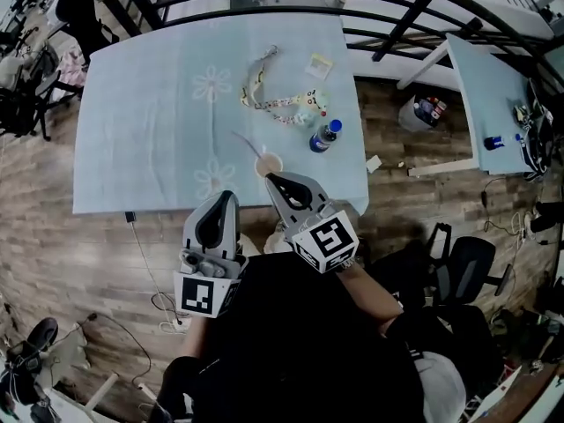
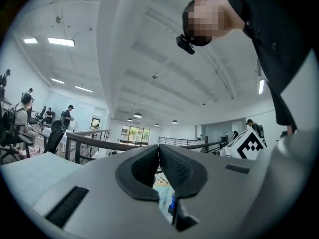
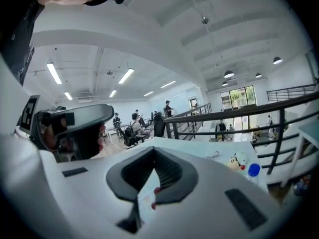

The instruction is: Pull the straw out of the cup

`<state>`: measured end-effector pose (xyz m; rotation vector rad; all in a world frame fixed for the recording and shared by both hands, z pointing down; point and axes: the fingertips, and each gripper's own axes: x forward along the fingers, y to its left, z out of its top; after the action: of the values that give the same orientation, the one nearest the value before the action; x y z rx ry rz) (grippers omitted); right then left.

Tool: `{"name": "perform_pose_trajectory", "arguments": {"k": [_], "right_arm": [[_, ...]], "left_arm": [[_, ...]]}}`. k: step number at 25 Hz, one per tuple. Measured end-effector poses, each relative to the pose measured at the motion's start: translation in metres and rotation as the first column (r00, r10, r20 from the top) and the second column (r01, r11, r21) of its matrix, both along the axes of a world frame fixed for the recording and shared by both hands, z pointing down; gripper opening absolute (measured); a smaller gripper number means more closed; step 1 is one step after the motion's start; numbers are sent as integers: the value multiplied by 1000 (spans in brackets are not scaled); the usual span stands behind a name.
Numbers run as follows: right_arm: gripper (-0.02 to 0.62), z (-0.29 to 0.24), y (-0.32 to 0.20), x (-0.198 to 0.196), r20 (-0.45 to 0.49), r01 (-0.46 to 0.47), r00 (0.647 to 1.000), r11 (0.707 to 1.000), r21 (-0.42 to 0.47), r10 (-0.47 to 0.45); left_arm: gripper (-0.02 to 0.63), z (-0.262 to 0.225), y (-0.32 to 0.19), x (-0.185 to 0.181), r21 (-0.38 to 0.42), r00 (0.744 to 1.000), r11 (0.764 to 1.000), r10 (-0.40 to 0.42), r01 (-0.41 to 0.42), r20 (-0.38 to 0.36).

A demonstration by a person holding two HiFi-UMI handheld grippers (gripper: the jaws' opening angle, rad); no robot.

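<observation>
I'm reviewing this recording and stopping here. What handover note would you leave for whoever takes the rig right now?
Left claw: shut and empty, held over the table's near edge.
Right claw: shut and empty, with its tip just short of the cup.
Things: the cup stands near the front edge of the table. The straw is in it, leaning away to the left. A blue-capped bottle stands to the cup's right.
Done: nothing yet; the straw is untouched.
Left: open a claw, grip the straw and pull it out, probably steadying the cup with the other claw.
</observation>
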<state>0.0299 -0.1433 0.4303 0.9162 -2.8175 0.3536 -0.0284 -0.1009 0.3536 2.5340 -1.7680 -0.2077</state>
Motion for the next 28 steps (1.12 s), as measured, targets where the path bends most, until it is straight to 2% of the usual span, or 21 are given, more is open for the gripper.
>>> {"name": "perform_pose_trajectory", "arguments": {"k": [7,18,22,28], "right_arm": [[9,34,-14,-3,-77,42,996,997,-62,-47],[15,91,-45,-25,-186,45,980,985,-166,-76],[83,115,-52,-35,-224,56,969,971,-231,-109],[140,151,-67,-45,-267,32,956,951,-309,-119]], "left_arm": [[14,5,0,3,-15,999,999,-42,42,-8],[14,23,-31,-9,-59,999,998,-10,7,-48],[14,27,-50,-13,-71,998,997,17,-21,-59],[14,43,-76,-30,-110,997,993,31,-38,-70]]}}
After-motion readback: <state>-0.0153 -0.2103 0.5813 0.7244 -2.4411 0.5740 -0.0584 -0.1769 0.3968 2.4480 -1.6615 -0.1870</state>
